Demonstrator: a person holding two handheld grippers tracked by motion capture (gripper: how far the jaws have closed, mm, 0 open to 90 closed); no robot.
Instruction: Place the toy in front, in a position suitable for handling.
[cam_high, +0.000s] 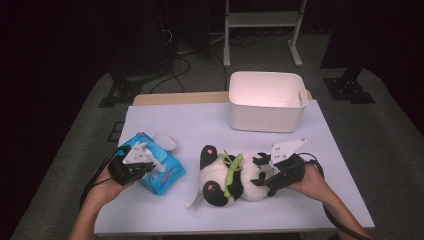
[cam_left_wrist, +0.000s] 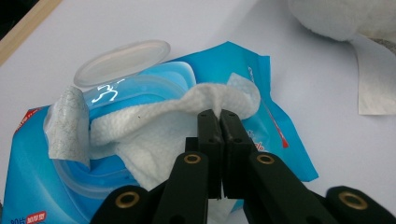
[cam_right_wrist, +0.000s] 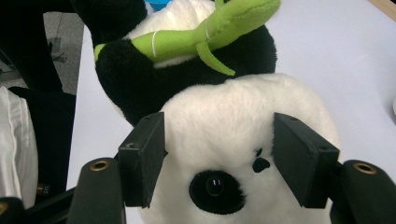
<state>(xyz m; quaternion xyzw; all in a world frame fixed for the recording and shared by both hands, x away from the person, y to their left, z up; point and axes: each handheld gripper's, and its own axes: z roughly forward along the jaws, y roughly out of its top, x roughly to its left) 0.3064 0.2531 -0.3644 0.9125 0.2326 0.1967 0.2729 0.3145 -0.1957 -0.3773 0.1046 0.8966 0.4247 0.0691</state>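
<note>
A blue wet-wipe pack (cam_high: 162, 175) lies at the table's left with its round lid (cam_left_wrist: 121, 60) flipped open. A white wipe (cam_left_wrist: 154, 116) sticks out of the opening, and my left gripper (cam_left_wrist: 219, 116) is shut on its far fold; it also shows over the pack from above (cam_high: 145, 162). A plush panda (cam_high: 220, 177) lies on its side at centre front, with a green bamboo stalk (cam_right_wrist: 205, 32) across its chest. My right gripper (cam_right_wrist: 219, 158) straddles the panda's white head (cam_right_wrist: 233, 107), its pads (cam_right_wrist: 144, 154) pressed into the fur on both sides.
A white plastic bin (cam_high: 267, 102) stands at the back right of the pale table (cam_high: 190, 120). The panda's white label (cam_left_wrist: 376, 79) lies flat between the toy and the pack. Dark floor, cables and stands surround the table.
</note>
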